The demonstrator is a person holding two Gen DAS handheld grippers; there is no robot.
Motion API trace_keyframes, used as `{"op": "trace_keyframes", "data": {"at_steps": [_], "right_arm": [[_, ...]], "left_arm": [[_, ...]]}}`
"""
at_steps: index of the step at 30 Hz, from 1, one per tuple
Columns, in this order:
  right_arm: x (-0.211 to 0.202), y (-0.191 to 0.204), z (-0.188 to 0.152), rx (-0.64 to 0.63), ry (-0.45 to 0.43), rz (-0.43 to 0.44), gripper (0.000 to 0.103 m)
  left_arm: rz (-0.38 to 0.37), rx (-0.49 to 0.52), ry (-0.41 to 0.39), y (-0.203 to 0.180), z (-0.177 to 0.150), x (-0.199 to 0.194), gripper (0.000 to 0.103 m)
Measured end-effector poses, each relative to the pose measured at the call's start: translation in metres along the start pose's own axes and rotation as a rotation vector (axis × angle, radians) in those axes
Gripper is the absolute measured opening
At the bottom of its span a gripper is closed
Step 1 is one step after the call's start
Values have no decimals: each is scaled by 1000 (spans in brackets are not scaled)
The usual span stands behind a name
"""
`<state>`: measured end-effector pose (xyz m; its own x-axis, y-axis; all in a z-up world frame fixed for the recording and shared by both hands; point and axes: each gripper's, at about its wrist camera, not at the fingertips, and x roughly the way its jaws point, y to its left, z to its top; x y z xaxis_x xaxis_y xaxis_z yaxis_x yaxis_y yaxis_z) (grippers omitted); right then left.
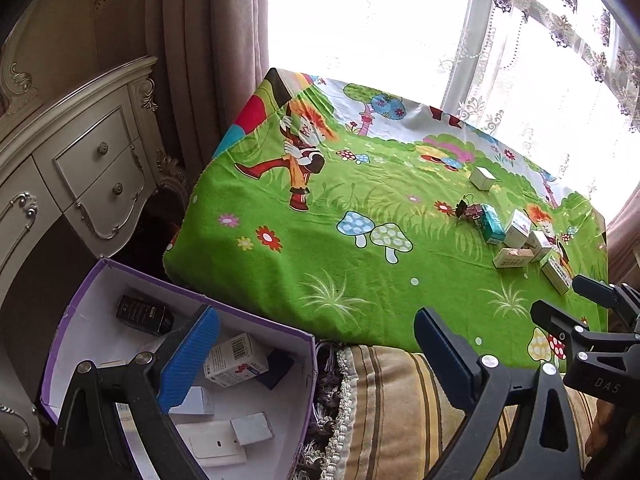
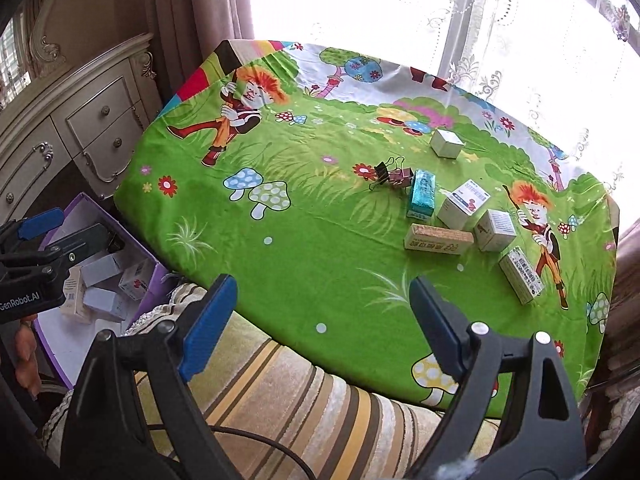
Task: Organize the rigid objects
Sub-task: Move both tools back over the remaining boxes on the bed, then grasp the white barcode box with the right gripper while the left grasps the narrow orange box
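Several small cartons lie at the right of the green cartoon cloth (image 2: 304,248): a white cube (image 2: 447,143), a teal box (image 2: 422,194), a tan box (image 2: 438,240) and a long white box (image 2: 522,276). Binder clips (image 2: 390,176) sit beside the teal box. A purple box (image 1: 80,320) on the floor holds several cartons, among them a black one (image 1: 144,314). My left gripper (image 1: 316,360) hangs open and empty over the purple box's right edge. My right gripper (image 2: 322,328) is open and empty above the cloth's near edge, short of the cartons.
A striped cushion (image 2: 304,392) lies under the cloth's near edge. A cream carved dresser (image 1: 80,176) stands at the left, behind the purple box. Curtains (image 1: 192,60) and a bright window (image 1: 360,20) back the table. The cloth's left half (image 1: 280,200) carries no objects.
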<state>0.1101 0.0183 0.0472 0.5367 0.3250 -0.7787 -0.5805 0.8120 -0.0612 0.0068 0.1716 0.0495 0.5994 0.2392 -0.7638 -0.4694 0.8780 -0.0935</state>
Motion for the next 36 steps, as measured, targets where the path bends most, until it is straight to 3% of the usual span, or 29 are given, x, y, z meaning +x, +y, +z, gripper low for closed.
{"op": "trace_keyframes", "data": {"at_steps": [11, 22, 36], "right_arm": [[-2, -53, -11, 79, 0, -1, 90], [2, -131, -26, 202, 27, -71, 90], [31, -215, -41, 318, 80, -66, 90]], "left_arm": [[-80, 83, 20, -54, 13, 15, 99], [-175, 166, 58, -114, 22, 36, 99], [-282, 296, 132, -183, 30, 77, 99]]}}
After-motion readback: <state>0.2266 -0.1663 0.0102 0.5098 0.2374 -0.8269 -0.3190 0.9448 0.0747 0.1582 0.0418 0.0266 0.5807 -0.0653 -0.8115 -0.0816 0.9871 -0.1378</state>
